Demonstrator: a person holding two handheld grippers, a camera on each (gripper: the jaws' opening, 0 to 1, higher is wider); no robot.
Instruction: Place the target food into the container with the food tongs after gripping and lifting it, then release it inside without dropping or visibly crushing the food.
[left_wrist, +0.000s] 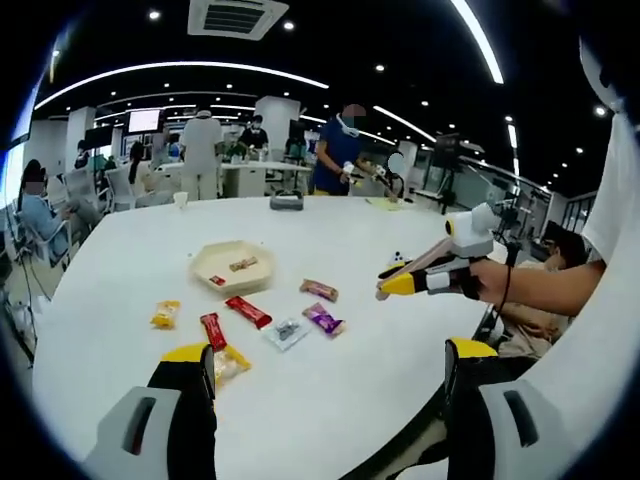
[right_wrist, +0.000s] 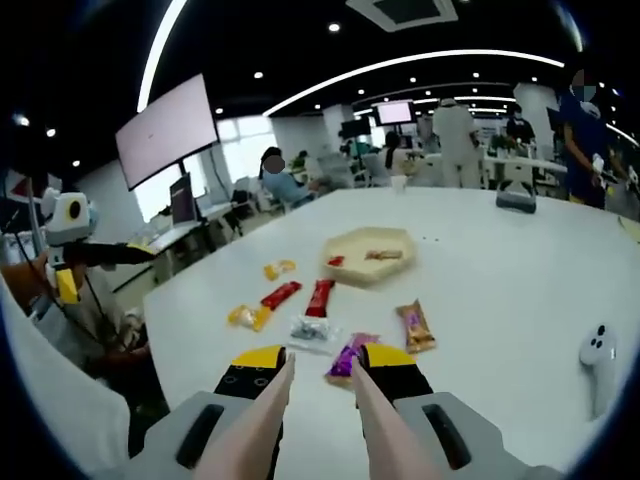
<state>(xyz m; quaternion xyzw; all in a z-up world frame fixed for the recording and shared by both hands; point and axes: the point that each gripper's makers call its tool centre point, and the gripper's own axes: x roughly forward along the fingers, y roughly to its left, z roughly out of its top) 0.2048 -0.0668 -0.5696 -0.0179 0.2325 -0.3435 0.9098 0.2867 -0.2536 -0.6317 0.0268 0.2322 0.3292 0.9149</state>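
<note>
A beige hexagonal tray (left_wrist: 232, 268) (right_wrist: 370, 256) sits mid-table with two small snacks in it. Wrapped snacks lie in front of it: a purple packet (left_wrist: 324, 319) (right_wrist: 347, 358), a brown packet (left_wrist: 319, 290) (right_wrist: 415, 326), a clear packet (left_wrist: 286, 332) (right_wrist: 312, 333), two red bars (left_wrist: 247, 311) (right_wrist: 320, 296) and yellow packets (left_wrist: 165, 314) (right_wrist: 248, 317). My right gripper (right_wrist: 320, 360) (left_wrist: 395, 285) is shut on pale food tongs (right_wrist: 272, 410). The tong arms are apart and hold nothing, their tips hovering just short of the purple packet. My left gripper (left_wrist: 328, 350) is wide open over the table's near edge.
The big white table (left_wrist: 340, 400) (right_wrist: 500, 290) also carries a dark object (left_wrist: 286, 200) (right_wrist: 515, 197) at its far side and a small white device (right_wrist: 598, 350) to the right. Several people stand or sit at desks beyond it. My left gripper (right_wrist: 66, 285) is off the table's left edge.
</note>
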